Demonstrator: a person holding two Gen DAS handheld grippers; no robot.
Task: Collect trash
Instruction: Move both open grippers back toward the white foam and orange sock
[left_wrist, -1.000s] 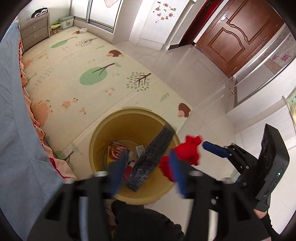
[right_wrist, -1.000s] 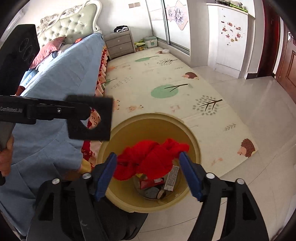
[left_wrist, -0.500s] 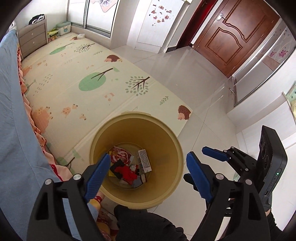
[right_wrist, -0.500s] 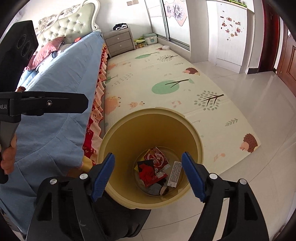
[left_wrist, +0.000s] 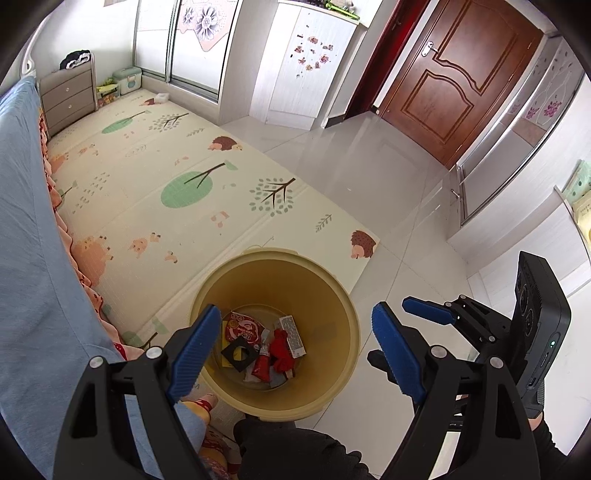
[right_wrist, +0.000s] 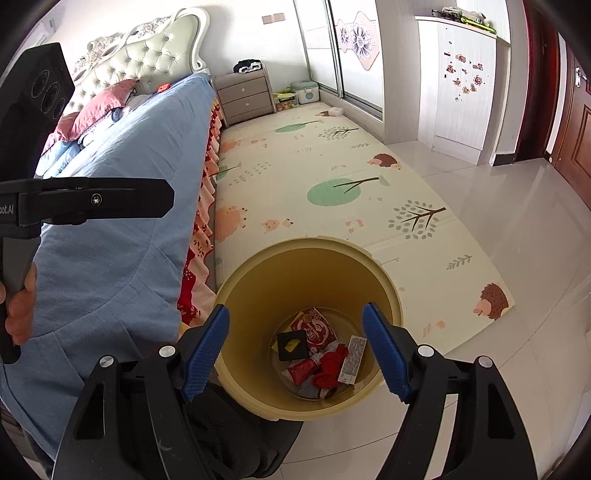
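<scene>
A yellow bin (left_wrist: 273, 254) stands on the tiled floor at the corner of the play mat. At its bottom lie a red cloth (left_wrist: 280, 349), a black square piece with a hole (left_wrist: 240, 352), a red snack wrapper (left_wrist: 242, 326) and a pale wrapper (left_wrist: 293, 332). My left gripper (left_wrist: 295, 309) hovers over the bin, open and empty. The right gripper (right_wrist: 295, 309) is also above the bin (right_wrist: 306, 242), open, with nothing between its blue pads. Below it I see the red cloth (right_wrist: 332, 363) and the black piece (right_wrist: 291, 343).
A bed with a blue cover (right_wrist: 110, 184) runs along the left, close to the bin. The patterned play mat (left_wrist: 166, 177) stretches beyond it to a grey nightstand (right_wrist: 245, 96). A wooden door (left_wrist: 465, 74) and shiny tiles lie to the right. A dark-clothed knee (left_wrist: 295, 450) sits just below the bin.
A second ago the black piece was between my left fingers and the red cloth between my right ones. Both now lie in the bin, the left jaws stand wider, and both grippers have risen.
</scene>
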